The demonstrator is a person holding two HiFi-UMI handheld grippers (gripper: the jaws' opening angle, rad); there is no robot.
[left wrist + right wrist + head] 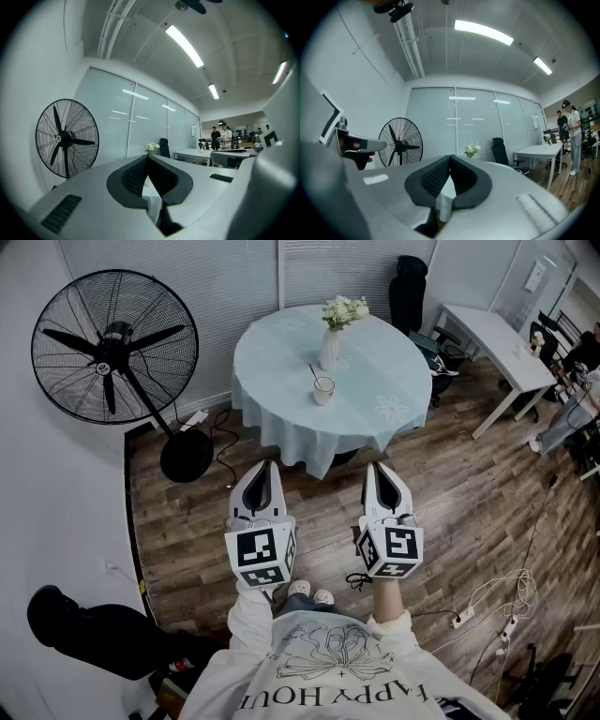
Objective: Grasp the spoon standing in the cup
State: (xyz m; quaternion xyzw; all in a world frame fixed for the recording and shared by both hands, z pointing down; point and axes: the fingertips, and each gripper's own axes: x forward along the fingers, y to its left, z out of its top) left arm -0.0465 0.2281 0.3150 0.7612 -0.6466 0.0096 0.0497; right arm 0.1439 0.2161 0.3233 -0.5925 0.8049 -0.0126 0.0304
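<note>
A white cup (pixel 323 390) stands near the middle of the round table (pixel 281 352) with its pale cloth, and a dark spoon (pixel 314 374) leans up out of it toward the left. Just behind it is a white vase of flowers (pixel 331 334). Both grippers hang over the wooden floor, short of the table's near edge and well apart from the cup. My left gripper (pixel 270 465) is shut with nothing in it, its tips meeting (pixel 146 156). My right gripper (pixel 375 466) is likewise shut and empty (pixel 450 156). From the gripper views only the flowers (pixel 151 147) (pixel 471 150) show above the jaws.
A big black standing fan (pixel 114 348) is left of the table, its cord on the floor. A white desk (pixel 492 338) and a black office chair (pixel 409 287) stand at the right. Cables and a power strip (pixel 487 601) lie at the lower right. Two people (pixel 220 136) stand far back.
</note>
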